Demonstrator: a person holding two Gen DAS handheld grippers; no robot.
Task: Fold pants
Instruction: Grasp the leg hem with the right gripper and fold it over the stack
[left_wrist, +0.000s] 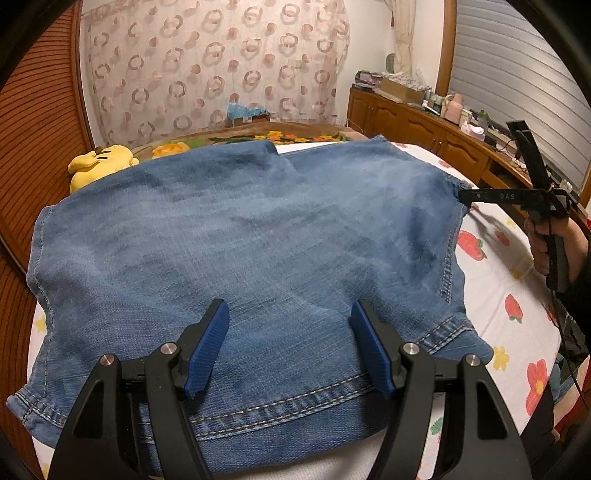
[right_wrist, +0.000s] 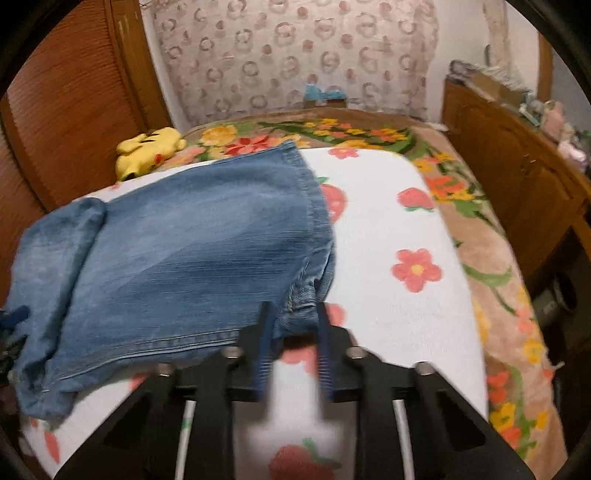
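Observation:
The folded blue denim pants lie on a white flower-and-strawberry sheet. My left gripper is open and hovers just over the near hem, with nothing between its blue pads. In the left wrist view my right gripper reaches in from the right and touches the pants' right edge. In the right wrist view the pants lie left of centre, and my right gripper has its jaws part open around the near right corner of the denim. The view is blurred.
A yellow plush toy lies at the bed's far left by the wooden headboard. A floral blanket covers the bed's right side. A wooden cabinet with clutter on top runs along the right wall.

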